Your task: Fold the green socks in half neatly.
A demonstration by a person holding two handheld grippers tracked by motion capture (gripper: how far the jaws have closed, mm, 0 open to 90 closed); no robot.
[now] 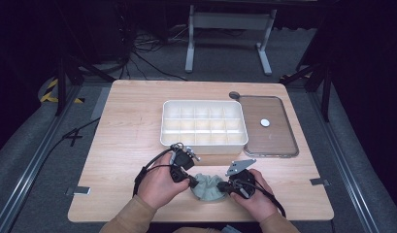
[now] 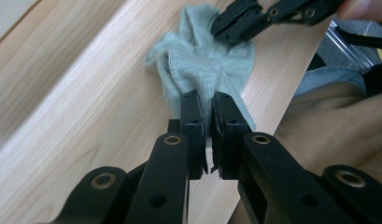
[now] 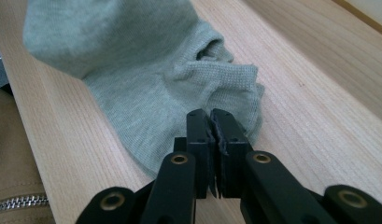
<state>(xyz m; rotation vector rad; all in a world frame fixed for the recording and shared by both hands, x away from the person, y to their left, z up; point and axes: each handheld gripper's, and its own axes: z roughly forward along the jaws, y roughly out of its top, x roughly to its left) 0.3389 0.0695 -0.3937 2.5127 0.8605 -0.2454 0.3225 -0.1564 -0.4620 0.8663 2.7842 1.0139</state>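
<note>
We've got both grippers, left gripper [image 2: 206, 105] and right gripper [image 3: 213, 122], clamped on the sock [image 1: 208, 187] (opposite edges); pull evenly, keep it flat.

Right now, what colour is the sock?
Pale grey-green sock, plain knit, no pattern; clearest in the right gripper view.

Light wood desk [image 1: 128, 141]. On it: white compartment box [image 1: 204, 123] mid-desk; flat brown-tinted lid [image 1: 268, 126] just beside it, at right; crumpled grey-green sock [image 1: 208, 187] near the person's edge.
</note>
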